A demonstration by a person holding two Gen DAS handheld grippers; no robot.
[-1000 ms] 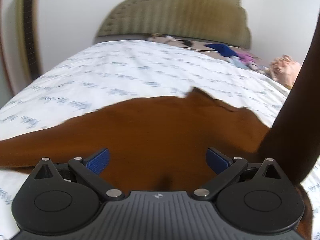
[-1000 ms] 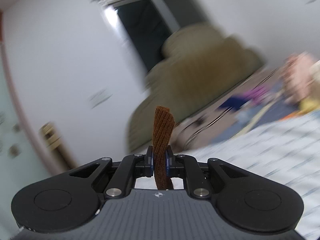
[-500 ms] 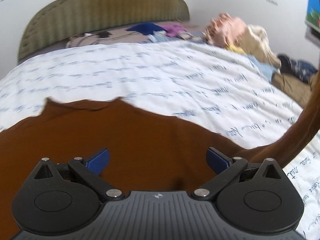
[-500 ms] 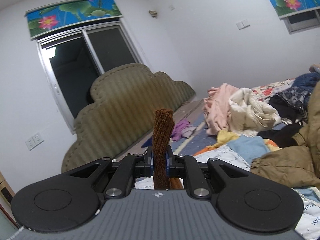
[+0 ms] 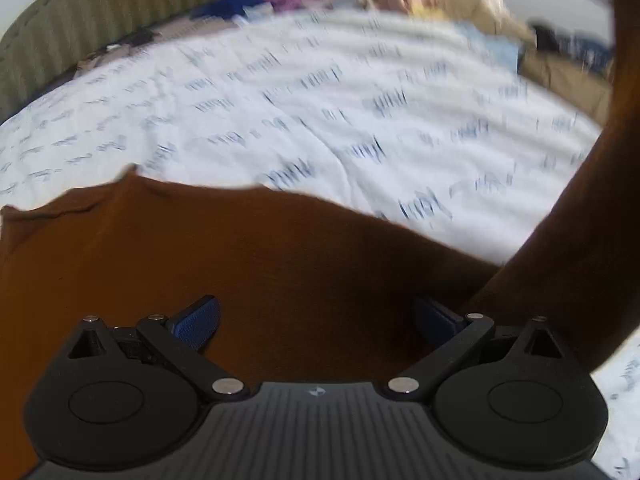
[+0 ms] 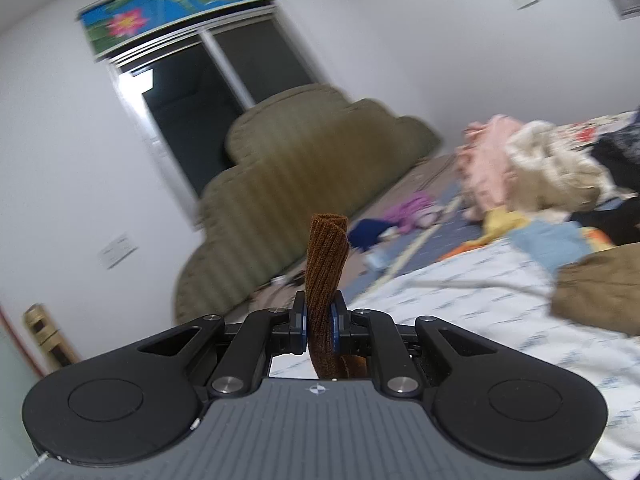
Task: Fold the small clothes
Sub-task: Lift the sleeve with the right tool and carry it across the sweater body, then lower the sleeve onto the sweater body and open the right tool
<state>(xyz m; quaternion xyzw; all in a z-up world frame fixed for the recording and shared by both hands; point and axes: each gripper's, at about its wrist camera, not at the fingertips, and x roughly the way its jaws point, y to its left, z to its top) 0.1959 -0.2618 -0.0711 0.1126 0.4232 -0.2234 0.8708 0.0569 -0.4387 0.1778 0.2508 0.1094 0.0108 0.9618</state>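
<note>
Right wrist view: the right gripper [image 6: 320, 326] is pinching a ribbed brown cuff [image 6: 326, 264] between its blue pads; the knit strip stands upright above the pinch, rolled over at its top edge. Beyond it stands a scalloped olive headboard [image 6: 304, 168] with vertical channel padding, set against a white wall below a dark window [image 6: 188, 108] topped by a lotus-print panel [image 6: 176, 12]. To the right, a loose pile of clothes [image 6: 532, 168] in pink, cream, yellow and pale blue occupies the far part of the bed, with a tan garment [image 6: 600, 288] nearer the camera.

Left wrist view: the left gripper [image 5: 316, 320] is spread wide, its blue ribbed pads [image 5: 198, 320] well apart and pressing on nothing. Directly under and ahead of it, the brown garment [image 5: 240, 264] lies flat on the white quilt [image 5: 320, 112], which is printed with blue script and lightly puckered. The garment's far edge is uneven. On the right, a band of the same brown fabric [image 5: 580, 220] rises steeply off the bed and out of the top of the frame, blocking that side of the view. This view is motion-blurred.
</note>
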